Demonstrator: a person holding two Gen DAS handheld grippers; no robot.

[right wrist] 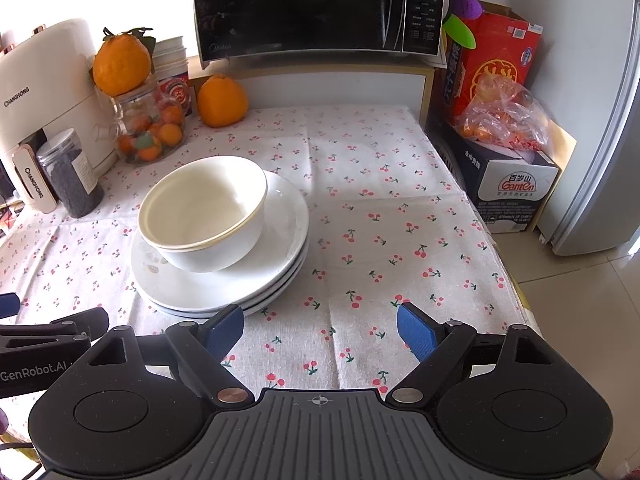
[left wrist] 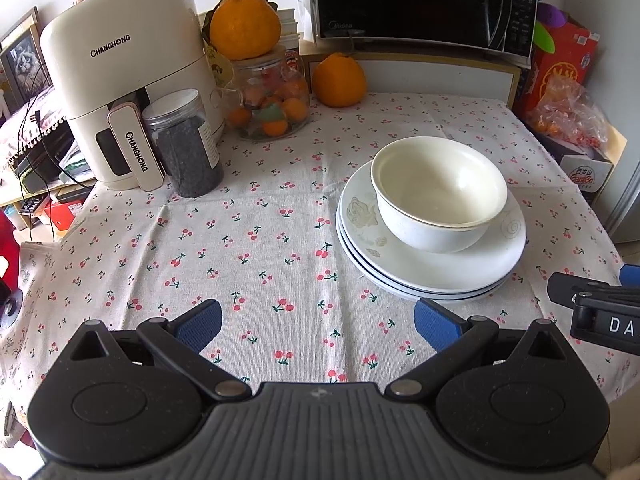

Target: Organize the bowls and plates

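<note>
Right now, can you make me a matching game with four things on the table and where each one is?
Things:
1. bowls
2. big orange
3. microwave
4. dark jar

Places:
A. on the glass jar
B. beside the air fryer
C. on the stacked plates
D. on the shelf at the back

Pairs: 1-C, 2-A, 3-D, 4-B

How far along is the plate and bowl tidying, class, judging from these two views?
Done: the nested bowls sit on the stacked plates on the cherry-print tablecloth. In hand: nothing; the left gripper and right gripper are both open and clear of the stack. Left: no loose dishes show, so the job looks finished or nearly so.
</note>
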